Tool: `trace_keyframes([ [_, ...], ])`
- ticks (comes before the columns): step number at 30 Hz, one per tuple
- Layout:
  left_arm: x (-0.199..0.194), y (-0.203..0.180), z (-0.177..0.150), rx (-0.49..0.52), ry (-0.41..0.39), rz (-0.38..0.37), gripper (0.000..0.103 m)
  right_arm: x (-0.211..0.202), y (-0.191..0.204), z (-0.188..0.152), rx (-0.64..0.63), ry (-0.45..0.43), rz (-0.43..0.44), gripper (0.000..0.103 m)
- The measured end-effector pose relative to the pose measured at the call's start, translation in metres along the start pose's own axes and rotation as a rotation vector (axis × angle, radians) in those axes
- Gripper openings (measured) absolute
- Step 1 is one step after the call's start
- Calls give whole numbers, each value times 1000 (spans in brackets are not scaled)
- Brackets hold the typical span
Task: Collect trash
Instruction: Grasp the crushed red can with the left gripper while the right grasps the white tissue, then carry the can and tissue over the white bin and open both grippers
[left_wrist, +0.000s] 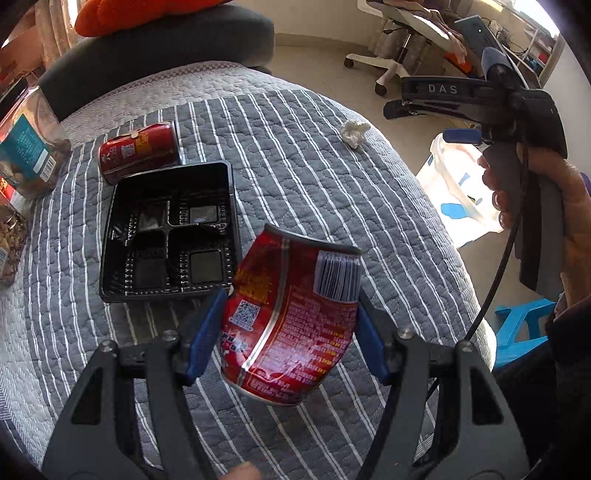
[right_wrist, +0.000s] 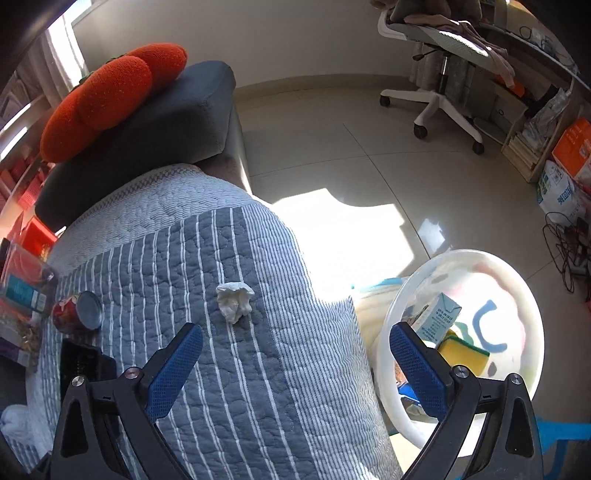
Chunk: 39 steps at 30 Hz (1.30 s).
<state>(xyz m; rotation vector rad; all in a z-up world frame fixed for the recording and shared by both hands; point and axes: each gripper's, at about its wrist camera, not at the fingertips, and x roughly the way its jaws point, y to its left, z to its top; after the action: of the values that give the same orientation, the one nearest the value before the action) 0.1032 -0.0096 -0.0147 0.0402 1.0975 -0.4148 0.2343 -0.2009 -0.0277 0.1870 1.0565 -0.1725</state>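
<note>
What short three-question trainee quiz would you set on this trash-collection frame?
1. True or false: the left tongs are shut on a dented red can.
2. What lies on the quilt ahead of the right tongs? A) crumpled tissue B) spoon C) battery
3. Fill in: the black tray is divided into ___ compartments.

Key: 1 true; 2 A, the crumpled tissue; 3 four.

Both wrist views look steeply down, sharing the striped quilt (left_wrist: 295, 147).
</note>
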Motion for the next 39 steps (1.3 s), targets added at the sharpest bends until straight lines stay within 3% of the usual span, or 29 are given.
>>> trace_keyframes([
  [4,-23,21,7,-68,-68,-35,68,32,30,0,-17,26,11,98],
  [9,-30,31,9,-98,-88,-56,68,70,46,0,-18,66,21,73],
  [14,-28,37,8,-112,-77,-66,68,86,46,1,-19,62,1,62],
  [16,-28,41,8,-124,-75,-69,68,85,46,1,-26,52,-7,52],
  [18,-28,43,9,-140,-74,-67,68,84,45,0,-30,48,-12,30],
  [27,-32,50,4,-202,-76,-46,68,69,46,-1,-23,21,51,28],
  [39,-40,52,6,-238,-108,-34,68,2,57,5,-72,-104,136,28],
])
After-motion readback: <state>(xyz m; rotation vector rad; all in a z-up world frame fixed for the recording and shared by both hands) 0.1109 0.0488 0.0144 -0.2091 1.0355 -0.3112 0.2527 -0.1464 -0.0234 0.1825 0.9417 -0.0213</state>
